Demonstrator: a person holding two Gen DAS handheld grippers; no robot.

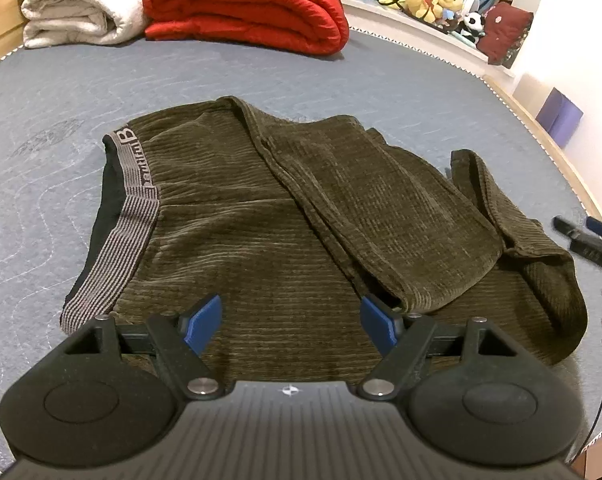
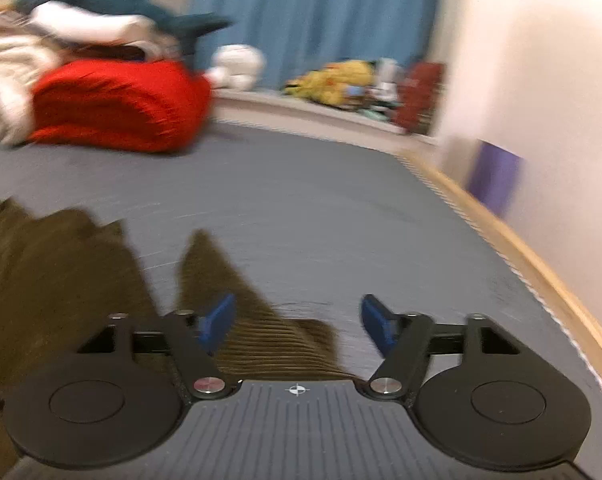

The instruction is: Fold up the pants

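Left wrist view shows the pants (image 1: 301,208) lying on the grey mattress (image 1: 261,68), already doubled over: the striped waistband (image 1: 133,216) is at the left, and the legs are folded back across the body toward the right, with one leg end (image 1: 541,272) hanging loose at the right side. The left gripper (image 1: 291,324) hovers over the near edge of the cloth with its jaws spread wide and nothing between them.

In the right wrist view (it is blurred), the right gripper (image 2: 297,324) also has its jaws released and empty, above a corner of the brown fabric (image 2: 269,340).

The cloth looks like a thick ribbed knit, so I judge it soft, rather light and not slippery; it will sag and drape when lifted. A good place to take hold seems to be the folded edge at both ends, pinching all layers together, because a grip on one layer only would pull the fold apart.
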